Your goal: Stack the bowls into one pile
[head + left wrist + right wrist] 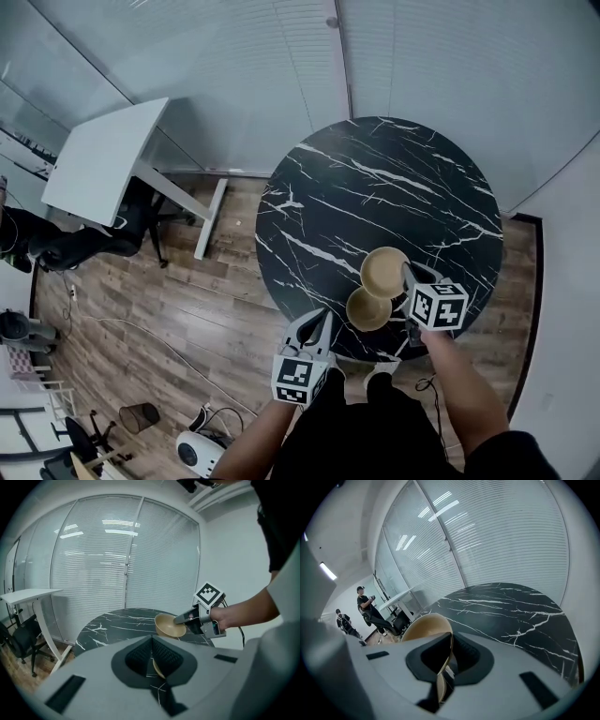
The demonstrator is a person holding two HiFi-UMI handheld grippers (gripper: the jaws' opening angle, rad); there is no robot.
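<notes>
Over the near edge of the black marble table (375,178), the right gripper (409,277) is clamped on the rim of one tan bowl (384,272). One pad is inside the wall and one outside, and the bowl hangs clear of the tabletop. The other bowl (367,309) sits on the marble just beside it, a bit closer to the person.

Looks to me like the step in hand is carrying the held one across and nesting it. To do it well I'd centre it right above the resting bowl and level it out, since it looks a bit tipped in the grip. Then lower gently until it seats, and only then let go. A rim-only pinch can let it swing, so no rushing, and watch that the outside jaw doesn't catch the lower rim.

Pose-wise, the right forearm (464,384) reaches in from the lower right with the gripper angled down at the table. The left gripper (317,326) hangs at the table's edge, jaws together on nothing, pointing toward the resting bowl.
</notes>
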